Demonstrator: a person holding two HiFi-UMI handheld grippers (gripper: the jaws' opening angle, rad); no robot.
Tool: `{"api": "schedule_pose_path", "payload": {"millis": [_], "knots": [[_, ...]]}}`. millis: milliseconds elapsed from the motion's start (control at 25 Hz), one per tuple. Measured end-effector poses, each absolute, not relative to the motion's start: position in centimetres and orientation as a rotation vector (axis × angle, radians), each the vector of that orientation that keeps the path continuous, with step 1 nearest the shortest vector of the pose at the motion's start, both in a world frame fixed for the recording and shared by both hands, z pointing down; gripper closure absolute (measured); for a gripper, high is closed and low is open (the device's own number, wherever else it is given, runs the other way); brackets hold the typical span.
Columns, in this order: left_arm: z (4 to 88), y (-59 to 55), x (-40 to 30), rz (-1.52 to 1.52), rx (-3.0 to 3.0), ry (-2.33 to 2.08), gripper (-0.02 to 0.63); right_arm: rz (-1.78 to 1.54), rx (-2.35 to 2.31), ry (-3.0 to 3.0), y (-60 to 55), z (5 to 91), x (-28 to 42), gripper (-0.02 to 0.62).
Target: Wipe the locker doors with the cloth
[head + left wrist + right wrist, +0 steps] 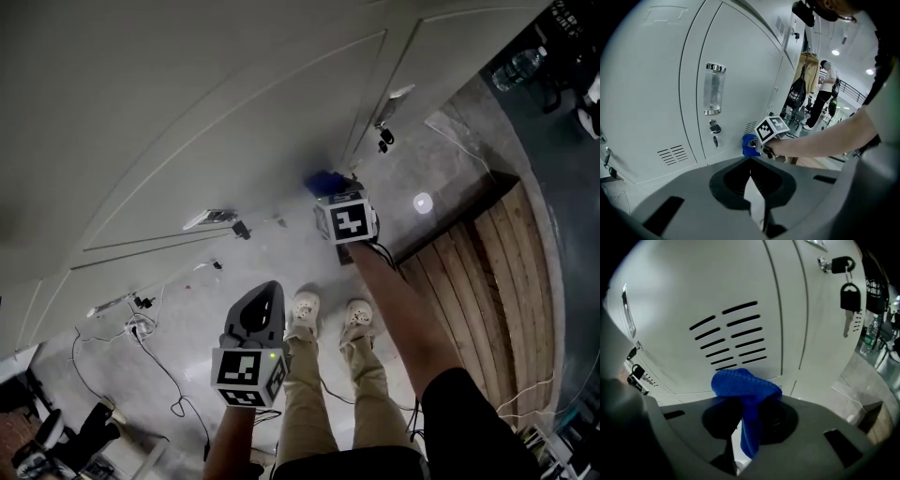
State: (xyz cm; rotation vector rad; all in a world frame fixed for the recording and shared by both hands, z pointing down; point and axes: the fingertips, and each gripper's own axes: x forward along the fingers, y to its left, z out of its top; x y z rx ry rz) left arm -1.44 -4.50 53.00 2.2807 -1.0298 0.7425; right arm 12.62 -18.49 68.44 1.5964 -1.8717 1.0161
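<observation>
Two claws: right claw (749,401) clamps blue cloth (740,383), bunched beyond its tips by locker door (693,296), pinched tail seen only in right gripper view; left claw (750,161) closed, empty.

Two hand-held grippers (265,292) (333,192), one blue cloth (325,181), seemingly three locker doors (234,94), one water bottle (518,66).

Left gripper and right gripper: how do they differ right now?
The right gripper is clamped on the blue cloth, held close to the locker door. The left gripper is shut on nothing and hangs back from it. Both carry a marker cube.
</observation>
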Motion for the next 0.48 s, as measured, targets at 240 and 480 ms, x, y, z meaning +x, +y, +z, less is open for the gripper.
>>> {"api": "schedule_pose_path", "payload": {"millis": [240,480], "knots": [[53.4,-4.7,0.1,0.766,2.275,-0.996,0.597,1.0,1.656,-1.82,-19.3,68.4,17.5,0.515],[53.4,-4.4,1.4,0.744,2.284,-0.985,0.597,0.98,1.69,-1.79,-19.5,67.8,19.2,0.515]]}}
